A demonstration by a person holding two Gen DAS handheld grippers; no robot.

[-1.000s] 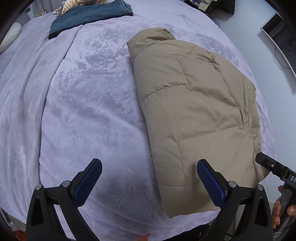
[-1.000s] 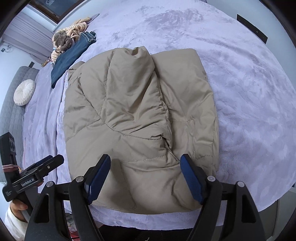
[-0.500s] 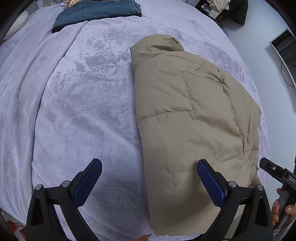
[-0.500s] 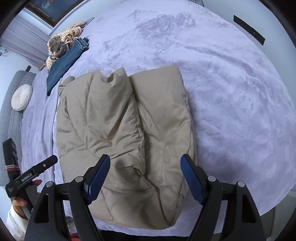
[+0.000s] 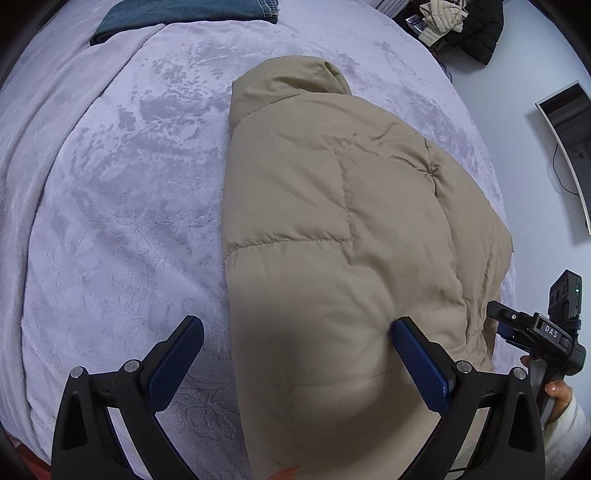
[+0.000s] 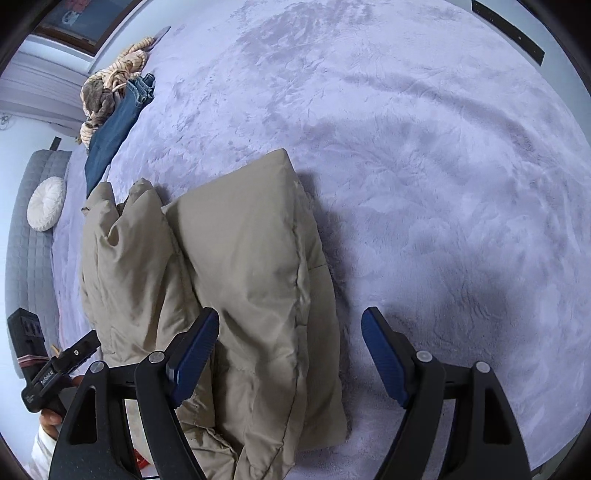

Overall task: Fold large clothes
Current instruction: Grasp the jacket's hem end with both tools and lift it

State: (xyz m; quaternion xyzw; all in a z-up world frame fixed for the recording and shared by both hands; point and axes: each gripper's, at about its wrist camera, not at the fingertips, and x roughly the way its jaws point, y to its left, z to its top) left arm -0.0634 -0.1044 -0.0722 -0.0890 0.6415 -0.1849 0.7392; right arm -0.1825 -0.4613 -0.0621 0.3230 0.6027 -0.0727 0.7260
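A beige puffer jacket lies folded lengthwise on the lavender bed cover; its hood points away from me. In the right wrist view the jacket looks bunched and puffy, with its near end under my fingers. My left gripper is open and straddles the jacket's left near edge, its right finger pressing into the fabric. My right gripper is open over the jacket's right near edge, holding nothing. Each gripper shows at the edge of the other's view.
Folded blue jeans and a striped bundle lie at the far side of the bed. A round white cushion rests on a grey sofa. Dark clothes and a monitor stand beyond the bed's right edge.
Both grippers have moved lower and closer to the jacket's near end. The left has shifted onto its left edge and the right toward its right edge. Both stayed open.
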